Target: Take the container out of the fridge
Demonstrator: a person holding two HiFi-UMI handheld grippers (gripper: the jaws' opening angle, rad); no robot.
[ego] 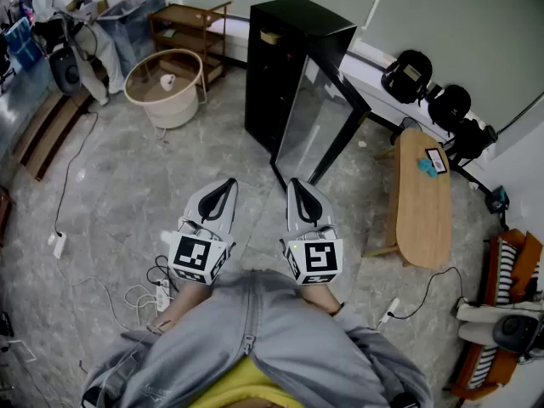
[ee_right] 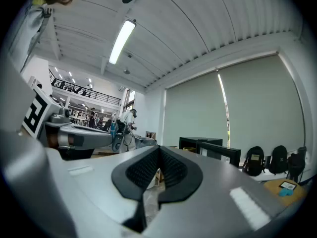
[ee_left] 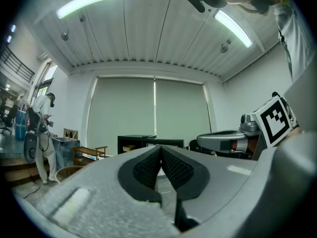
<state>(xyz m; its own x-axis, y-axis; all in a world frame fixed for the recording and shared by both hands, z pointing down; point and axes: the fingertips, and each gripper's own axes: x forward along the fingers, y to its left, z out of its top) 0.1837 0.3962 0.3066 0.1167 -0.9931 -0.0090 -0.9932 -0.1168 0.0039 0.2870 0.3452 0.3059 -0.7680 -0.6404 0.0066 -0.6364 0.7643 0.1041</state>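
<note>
Head view showed the black fridge [ego: 289,66] with its door [ego: 314,121] open, and a small tan container [ego: 270,36] apparently on its top shelf. The left gripper [ego: 228,183] and right gripper [ego: 295,183] were closed, empty and well apart from it, so the reach, grasp and removal all seemed still left to do.

Site was an open lab-type hall — marbled floor [ego: 127,194] strewn with cables [ego: 143,296], ceiling strip lights [ee_left: 90,1], railed mezzanine [ee_right: 74,88], backpacks [ego: 406,75] along the wall, roller blinds [ee_left: 124,108].
</note>
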